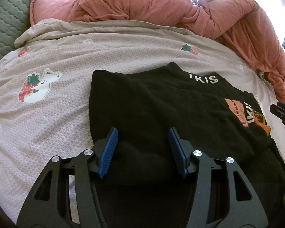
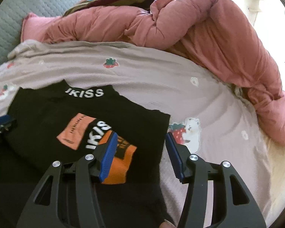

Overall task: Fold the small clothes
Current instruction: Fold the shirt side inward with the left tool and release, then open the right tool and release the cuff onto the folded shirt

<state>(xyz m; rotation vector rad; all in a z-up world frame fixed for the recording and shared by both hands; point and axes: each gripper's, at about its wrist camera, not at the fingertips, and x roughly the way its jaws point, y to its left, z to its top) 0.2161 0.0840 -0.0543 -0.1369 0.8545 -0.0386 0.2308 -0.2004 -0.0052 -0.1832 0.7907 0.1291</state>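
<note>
A bed (image 1: 57, 117) with a pale printed sheet carries a pink quilt (image 2: 209, 38) at the far side. A black shirt (image 1: 161, 114) lies flat on the sheet. The left hand-held gripper (image 1: 143, 134) hangs over the shirt, jaws apart and empty. The right hand-held gripper (image 2: 141, 138) is over the shirt's right edge, jaws apart, gripping nothing.

Sunlit bed (image 1: 70, 114), pink quilt (image 2: 209, 38), grey headboard (image 1: 5, 24)
</note>
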